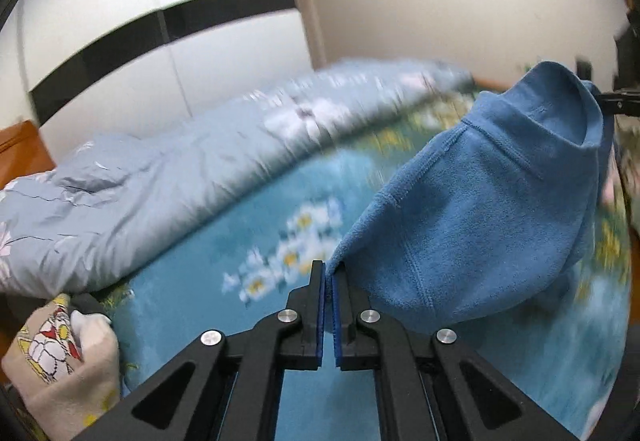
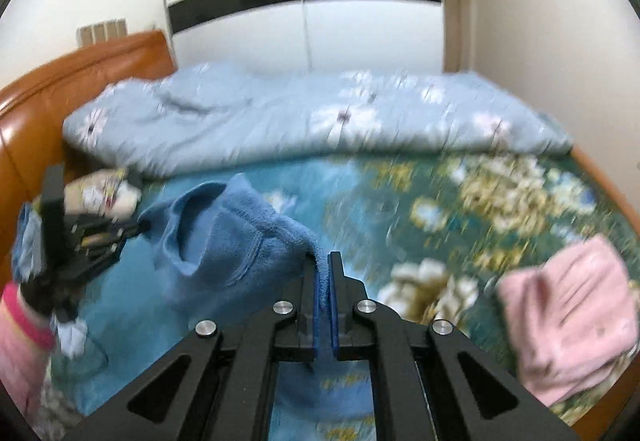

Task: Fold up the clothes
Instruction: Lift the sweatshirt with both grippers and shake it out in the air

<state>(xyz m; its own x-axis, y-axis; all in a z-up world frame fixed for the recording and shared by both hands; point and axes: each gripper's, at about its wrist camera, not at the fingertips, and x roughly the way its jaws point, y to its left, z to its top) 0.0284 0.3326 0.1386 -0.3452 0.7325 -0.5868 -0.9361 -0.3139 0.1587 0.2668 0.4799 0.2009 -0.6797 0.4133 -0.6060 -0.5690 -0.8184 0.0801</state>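
A blue fleece top (image 1: 492, 209) hangs in the air above the bed, stretched between both grippers. My left gripper (image 1: 329, 269) is shut on one shoulder edge of the top, with fabric pinched between its blue pads. My right gripper (image 2: 323, 261) is shut on the other shoulder edge of the blue fleece top (image 2: 240, 237). In the right wrist view the left gripper (image 2: 138, 227) shows at the far left, held by a hand in a pink sleeve. The collar opening sags between the two grips.
The bed (image 2: 420, 209) has a teal flowered sheet. A pale blue flowered quilt (image 2: 312, 117) is bunched along its far side. A folded pink garment (image 2: 572, 321) lies at the right. A cream printed garment (image 1: 68, 353) lies at the left, by an orange headboard (image 2: 60, 89).
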